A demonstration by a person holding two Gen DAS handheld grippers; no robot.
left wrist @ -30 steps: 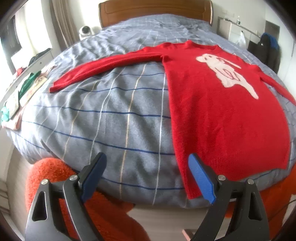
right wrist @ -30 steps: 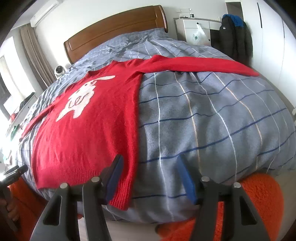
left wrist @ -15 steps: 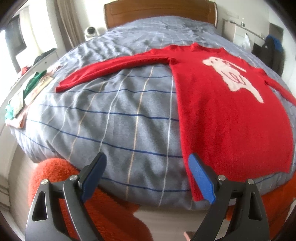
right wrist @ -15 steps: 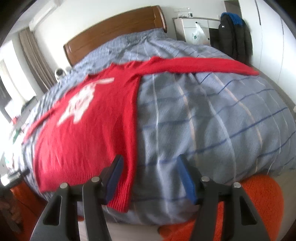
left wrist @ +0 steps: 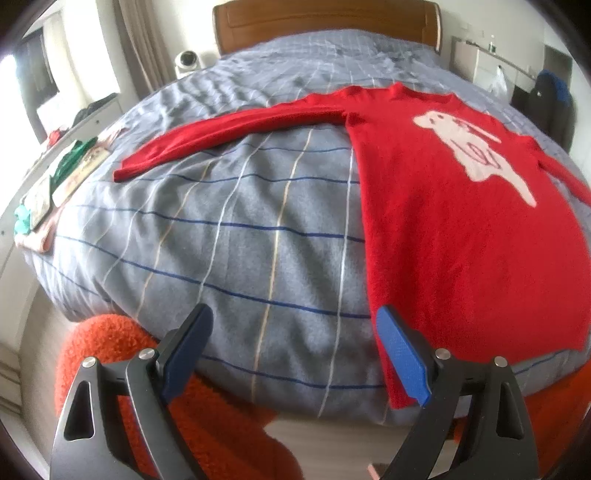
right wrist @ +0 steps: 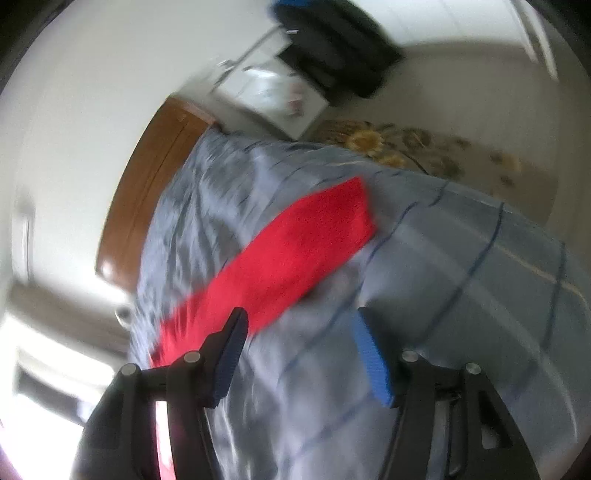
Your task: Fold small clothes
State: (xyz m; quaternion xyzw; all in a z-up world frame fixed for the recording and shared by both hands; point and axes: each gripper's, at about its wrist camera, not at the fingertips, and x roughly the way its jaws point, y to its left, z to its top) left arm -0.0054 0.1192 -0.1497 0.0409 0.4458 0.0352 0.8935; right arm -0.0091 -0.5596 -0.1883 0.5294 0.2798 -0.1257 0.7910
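A red sweater (left wrist: 454,221) with a white animal figure lies flat, face up, on the grey checked bedspread (left wrist: 240,236), sleeves spread out to both sides. My left gripper (left wrist: 295,354) is open and empty at the foot of the bed, its right finger (left wrist: 400,356) just in front of the sweater's lower left hem corner. My right gripper (right wrist: 299,350) is open and empty, tilted, hovering close over the bedspread beside the sweater's right sleeve (right wrist: 295,254), near its cuff. The right wrist view is motion-blurred.
An orange fluffy rug (left wrist: 122,347) lies on the floor at the bed's foot. A wooden headboard (left wrist: 325,18) stands at the far end. A shelf with clutter (left wrist: 55,177) runs along the left. A white cabinet (right wrist: 273,92) and dark jacket (right wrist: 332,40) stand right.
My right gripper has swung from the foot of the bed over to the right sleeve, tilting sharply. My left gripper has stayed at the hem corner, shifting slightly right.
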